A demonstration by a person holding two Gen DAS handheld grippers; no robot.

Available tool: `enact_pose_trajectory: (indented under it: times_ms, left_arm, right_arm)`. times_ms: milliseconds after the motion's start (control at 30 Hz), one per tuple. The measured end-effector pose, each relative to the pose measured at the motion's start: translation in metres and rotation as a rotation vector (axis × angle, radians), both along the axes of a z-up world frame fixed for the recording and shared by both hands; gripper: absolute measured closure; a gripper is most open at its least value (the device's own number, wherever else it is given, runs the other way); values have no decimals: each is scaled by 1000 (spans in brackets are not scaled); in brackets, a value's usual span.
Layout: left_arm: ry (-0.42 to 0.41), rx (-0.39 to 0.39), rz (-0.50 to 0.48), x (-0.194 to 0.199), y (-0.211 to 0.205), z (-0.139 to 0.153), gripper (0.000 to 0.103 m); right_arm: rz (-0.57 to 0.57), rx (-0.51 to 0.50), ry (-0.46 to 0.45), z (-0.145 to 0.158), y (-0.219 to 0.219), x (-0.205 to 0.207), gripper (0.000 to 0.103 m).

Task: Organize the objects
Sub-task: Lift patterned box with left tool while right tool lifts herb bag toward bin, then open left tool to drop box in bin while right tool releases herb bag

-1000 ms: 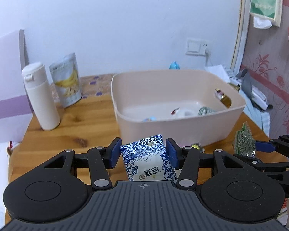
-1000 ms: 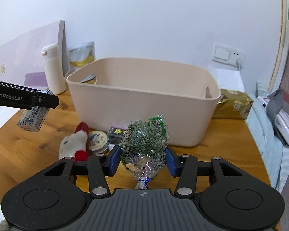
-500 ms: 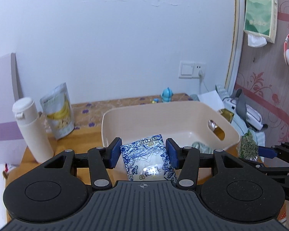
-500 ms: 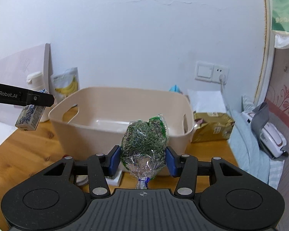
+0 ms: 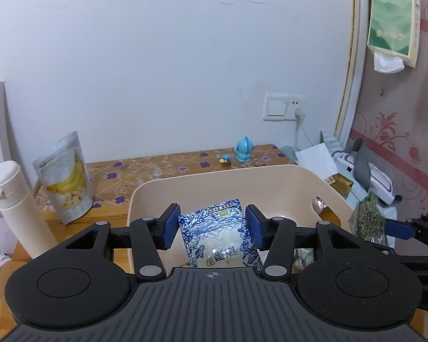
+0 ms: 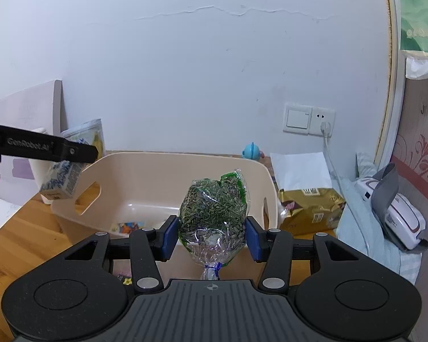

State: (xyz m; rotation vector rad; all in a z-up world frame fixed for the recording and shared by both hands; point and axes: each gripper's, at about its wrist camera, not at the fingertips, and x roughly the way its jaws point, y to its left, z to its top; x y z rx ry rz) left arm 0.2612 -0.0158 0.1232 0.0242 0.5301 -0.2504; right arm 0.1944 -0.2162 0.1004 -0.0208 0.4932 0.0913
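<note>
So both grippers are loaded right now and sitting up by the bin (image 5: 332, 188). Left gripper (image 5: 211, 226) is clamped on a blue and white carton (image 5: 214, 228), pads pressed on both its sides, and from its own camera the carton hangs above the bin's open top, near the left end. Right gripper (image 6: 211, 235) is squeezing a clear bag of green dried stuff (image 6: 214, 208), knotted end pointing down, and that one hangs at the near wall of the bin, around the right end. Can't tell for sure if it's fully past the rim.

Bin isn't empty, there's a colourful little packet (image 6: 127, 226) on the bottom plus a few other bits I can't make out. Around it on the wooden surface (image 6: 14, 242): a white bottle (image 5: 17, 208), a banana chip pouch (image 5: 67, 179), a gold packet (image 6: 311, 208) off the right end.

My read: this is the drop-off step, both items carried over, not let go yet. Next move is probably just lowering a bit and opening up, left one first since it looks better lined up. Right side might need a nudge forward so the bag doesn't catch on the rim and flop outside.
</note>
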Motion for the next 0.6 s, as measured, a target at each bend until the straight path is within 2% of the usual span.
enact_pose_trajectory:
  times_ms: [300,600]
  left_arm:
    - [52,15,0,42,-15,-22,51]
    - [136,56,-31,70,-30,-54,51]
  right_arm:
    - [-7,13,12,-4,-2,36,56]
    - [-16,-29,65,-24,1,65,55]
